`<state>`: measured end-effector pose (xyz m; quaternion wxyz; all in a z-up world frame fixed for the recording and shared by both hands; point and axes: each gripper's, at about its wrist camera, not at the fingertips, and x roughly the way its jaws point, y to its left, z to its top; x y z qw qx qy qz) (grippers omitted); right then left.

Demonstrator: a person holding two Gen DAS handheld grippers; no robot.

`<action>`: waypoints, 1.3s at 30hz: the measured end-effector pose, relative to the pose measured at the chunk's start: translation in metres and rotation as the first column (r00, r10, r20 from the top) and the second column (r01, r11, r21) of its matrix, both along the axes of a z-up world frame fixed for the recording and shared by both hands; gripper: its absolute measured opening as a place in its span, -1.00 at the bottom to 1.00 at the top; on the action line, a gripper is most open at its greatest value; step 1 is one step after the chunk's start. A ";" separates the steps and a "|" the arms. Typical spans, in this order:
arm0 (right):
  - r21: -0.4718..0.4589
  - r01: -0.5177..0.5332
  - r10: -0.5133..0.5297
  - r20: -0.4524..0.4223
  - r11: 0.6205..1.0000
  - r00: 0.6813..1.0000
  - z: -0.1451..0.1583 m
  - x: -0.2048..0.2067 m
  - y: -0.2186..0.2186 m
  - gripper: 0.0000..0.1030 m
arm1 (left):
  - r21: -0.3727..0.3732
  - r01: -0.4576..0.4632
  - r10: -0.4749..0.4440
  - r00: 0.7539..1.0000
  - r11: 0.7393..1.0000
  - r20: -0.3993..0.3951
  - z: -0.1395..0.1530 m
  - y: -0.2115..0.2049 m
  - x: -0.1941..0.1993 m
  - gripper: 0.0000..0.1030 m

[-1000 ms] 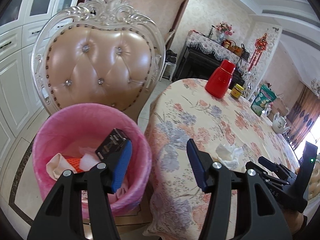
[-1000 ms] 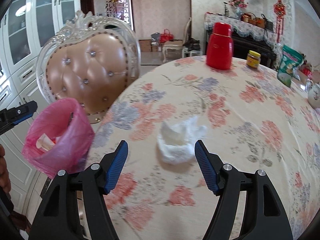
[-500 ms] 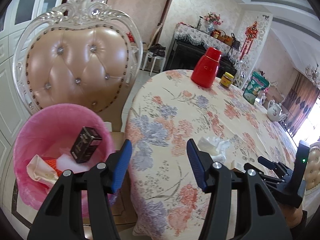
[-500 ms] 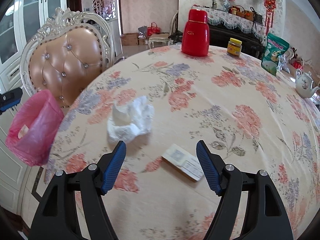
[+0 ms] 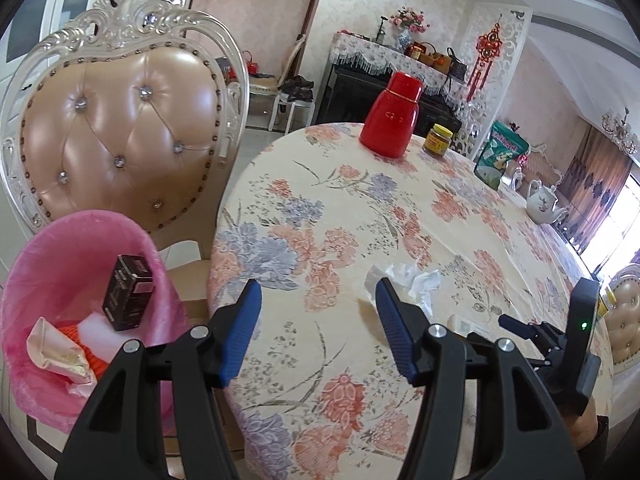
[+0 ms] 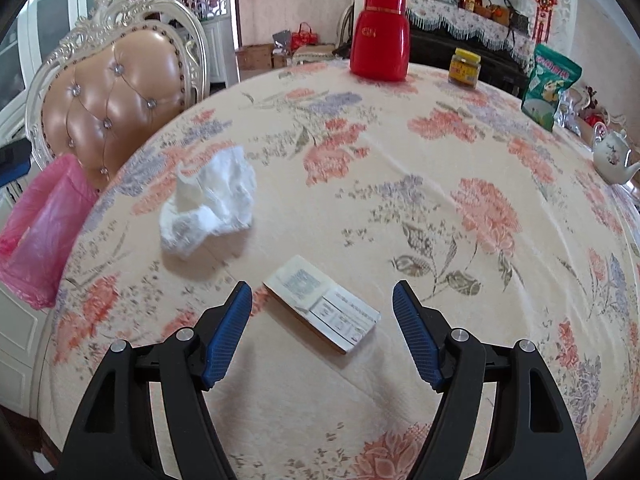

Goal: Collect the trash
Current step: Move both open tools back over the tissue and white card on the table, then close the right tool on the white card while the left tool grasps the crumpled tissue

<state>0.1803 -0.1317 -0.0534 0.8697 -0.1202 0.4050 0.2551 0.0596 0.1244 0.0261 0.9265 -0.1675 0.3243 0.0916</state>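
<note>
Mid-pickup: right tool (image 6: 322, 306) was wide open, empty, framing flat box (image 6: 322, 304) on tabletop (image 6: 420, 220). Next: lower, pinch box. Left tool (image 5: 318, 304) was opening, empty, near tissue (image 5: 404, 278) & bin (image 5: 60, 248).

Round table (image 6: 400, 152) under cream floral cloth, pink and lilac blooms, is centre of everything. Tufted peach leather chair (image 5: 120, 136) with carved white frame pushed in at its left edge. Beyond table's far side, dark piano (image 5: 360, 92) with lace runner, flower vase (image 5: 408, 26) on top. Red knot ornament (image 5: 490, 46) on white lattice panel right of piano. Pale damask wallpaper, white cabinets left of chair, bright curtained window (image 5: 608, 224) far right of table.
</note>
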 end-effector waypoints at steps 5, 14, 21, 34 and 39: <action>-0.019 0.004 -0.005 -0.031 1.000 1.000 -0.010 0.006 -0.002 0.34 | -0.004 0.024 -0.024 1.000 1.000 -0.014 -0.007 -0.008 0.015 0.12; -0.024 0.029 -0.030 -0.065 0.999 0.997 -0.020 0.020 -0.005 0.08 | -0.019 0.052 -0.053 0.998 0.998 -0.033 -0.018 -0.017 0.035 0.14; -0.019 0.046 -0.047 -0.077 0.999 0.996 -0.021 0.028 -0.009 -0.15 | -0.026 0.070 -0.071 0.996 0.997 -0.044 -0.023 -0.023 0.047 0.14; 0.031 0.048 -0.045 -0.089 0.998 0.995 -0.015 0.027 -0.017 -0.31 | -0.047 0.152 -0.157 0.982 0.987 -0.105 -0.049 -0.050 0.084 0.26; 0.040 0.061 -0.057 -0.097 0.997 0.994 -0.014 0.029 -0.020 -0.31 | -0.047 0.183 -0.188 0.973 0.982 -0.136 -0.062 -0.063 0.098 0.31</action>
